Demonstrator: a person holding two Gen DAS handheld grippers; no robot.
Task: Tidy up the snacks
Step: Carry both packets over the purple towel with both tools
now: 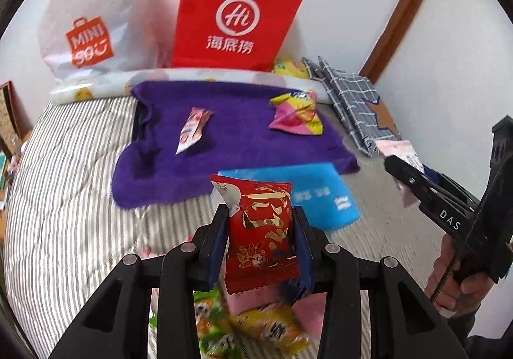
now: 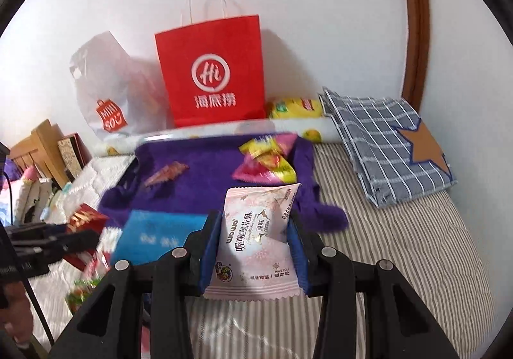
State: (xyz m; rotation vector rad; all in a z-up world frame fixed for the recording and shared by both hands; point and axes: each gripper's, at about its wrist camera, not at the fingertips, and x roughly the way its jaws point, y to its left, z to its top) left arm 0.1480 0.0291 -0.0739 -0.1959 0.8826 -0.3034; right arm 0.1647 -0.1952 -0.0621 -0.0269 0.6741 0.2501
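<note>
My left gripper (image 1: 260, 214) is shut on a red snack packet with gold print (image 1: 261, 230), held upright above the bed. A pale pink snack packet (image 2: 256, 243) stands between the pads of my right gripper (image 2: 255, 221), which is shut on it. The right gripper (image 1: 397, 166) also shows at the right edge of the left wrist view, and the left gripper (image 2: 86, 230) at the left of the right wrist view. On the purple towel (image 1: 237, 134) lie a slim red-white packet (image 1: 192, 129) and pink-yellow packets (image 1: 298, 115). A blue cloth (image 1: 307, 195) lies in front of the towel.
Several green and yellow snack packets (image 1: 250, 330) lie below my left gripper. A red paper bag (image 1: 237, 12) and a white plastic bag (image 1: 86, 28) stand against the wall. A folded checked cloth (image 2: 384, 141) lies at the right on the striped bed (image 1: 70, 173).
</note>
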